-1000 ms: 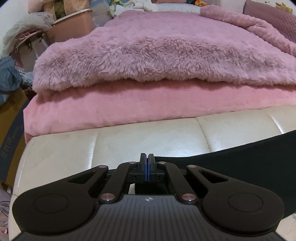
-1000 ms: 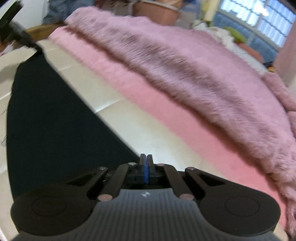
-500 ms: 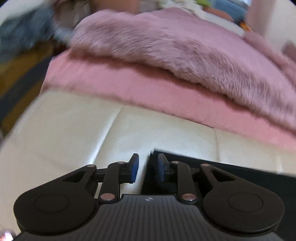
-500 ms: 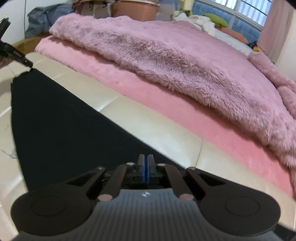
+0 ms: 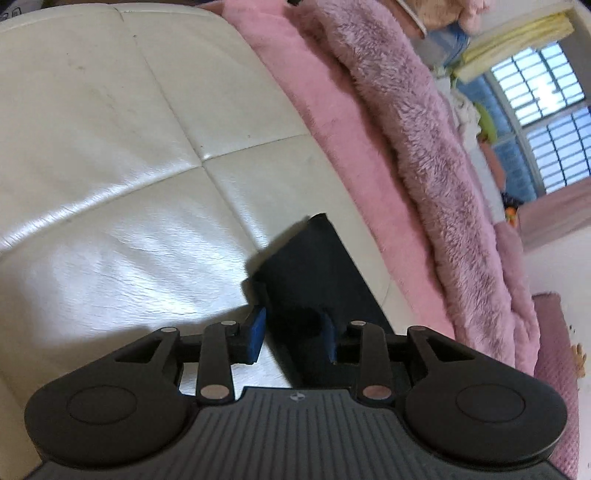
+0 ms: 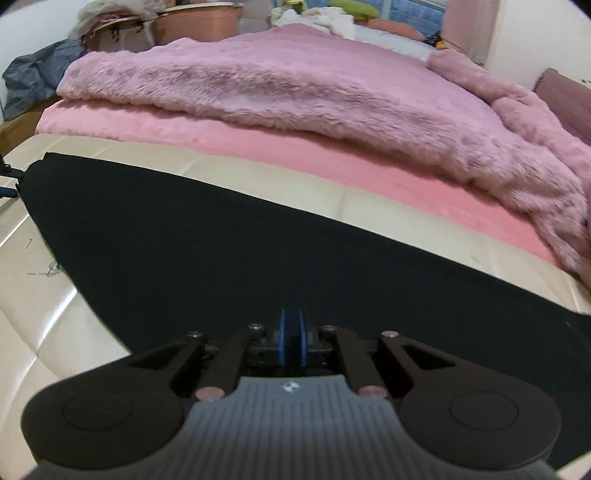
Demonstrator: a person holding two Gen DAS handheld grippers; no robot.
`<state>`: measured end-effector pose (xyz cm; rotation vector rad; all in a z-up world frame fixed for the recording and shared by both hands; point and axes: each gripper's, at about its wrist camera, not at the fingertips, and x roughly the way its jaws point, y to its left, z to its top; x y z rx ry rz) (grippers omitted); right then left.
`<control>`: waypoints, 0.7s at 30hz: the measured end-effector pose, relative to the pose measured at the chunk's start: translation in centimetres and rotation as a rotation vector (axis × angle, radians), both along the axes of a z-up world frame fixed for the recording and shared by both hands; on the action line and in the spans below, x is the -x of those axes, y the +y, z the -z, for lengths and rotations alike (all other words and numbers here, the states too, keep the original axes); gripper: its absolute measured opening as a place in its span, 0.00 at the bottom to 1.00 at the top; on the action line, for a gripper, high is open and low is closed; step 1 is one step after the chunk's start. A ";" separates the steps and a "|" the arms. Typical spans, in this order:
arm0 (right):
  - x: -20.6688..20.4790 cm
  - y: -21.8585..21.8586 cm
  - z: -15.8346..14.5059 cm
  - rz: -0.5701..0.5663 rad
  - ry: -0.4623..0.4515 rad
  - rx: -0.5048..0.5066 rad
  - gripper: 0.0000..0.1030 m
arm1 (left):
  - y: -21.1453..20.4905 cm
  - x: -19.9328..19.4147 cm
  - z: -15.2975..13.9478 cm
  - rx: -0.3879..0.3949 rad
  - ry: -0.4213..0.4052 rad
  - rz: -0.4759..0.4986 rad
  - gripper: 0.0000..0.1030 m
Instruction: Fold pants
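Black pants (image 6: 221, 236) lie flat across a cream leather bench (image 6: 37, 332) at the foot of a bed. In the left wrist view one corner of the pants (image 5: 314, 266) rests on the bench (image 5: 129, 166). My left gripper (image 5: 293, 332) straddles that corner, its jaws opening, and the blue pads (image 5: 256, 332) stand clear of the cloth. My right gripper (image 6: 291, 332) sits low over the near edge of the pants. Its jaws have just begun to part, with only a thin dark slit between the pads and black cloth in it.
A pink sheet (image 5: 332, 122) and a fluffy mauve blanket (image 6: 295, 92) cover the bed just behind the bench. A pink tub (image 6: 199, 22) and a grey-blue bundle (image 6: 33, 81) stand at the back left. A window (image 5: 546, 122) is at the far side.
My left gripper has rolled, sunk toward the bench and opened, letting go of the pants corner, which now lies flat. My right gripper has swung across over the pants, still nearly shut.
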<state>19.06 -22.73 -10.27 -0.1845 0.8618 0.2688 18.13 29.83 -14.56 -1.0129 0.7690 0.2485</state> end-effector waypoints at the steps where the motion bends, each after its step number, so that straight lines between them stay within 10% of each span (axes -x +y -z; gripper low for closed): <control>1: 0.4 -0.4 -0.1 0.003 0.003 -0.001 0.03 | -0.4 -0.1 0.0 -0.015 -0.007 -0.017 0.34; 4: 2.1 -1.3 -0.4 0.020 0.014 0.002 0.03 | -1.4 -0.2 -0.1 -0.084 0.035 -0.072 0.04; 16: 3.8 1.3 1.7 -0.035 0.154 -0.005 0.06 | 2.6 2.7 -3.1 -0.327 0.105 -0.147 0.02; 21: 3.5 5.0 1.0 -0.128 0.116 -0.004 0.05 | 0.5 4.0 -6.9 -0.403 -0.007 -0.087 0.02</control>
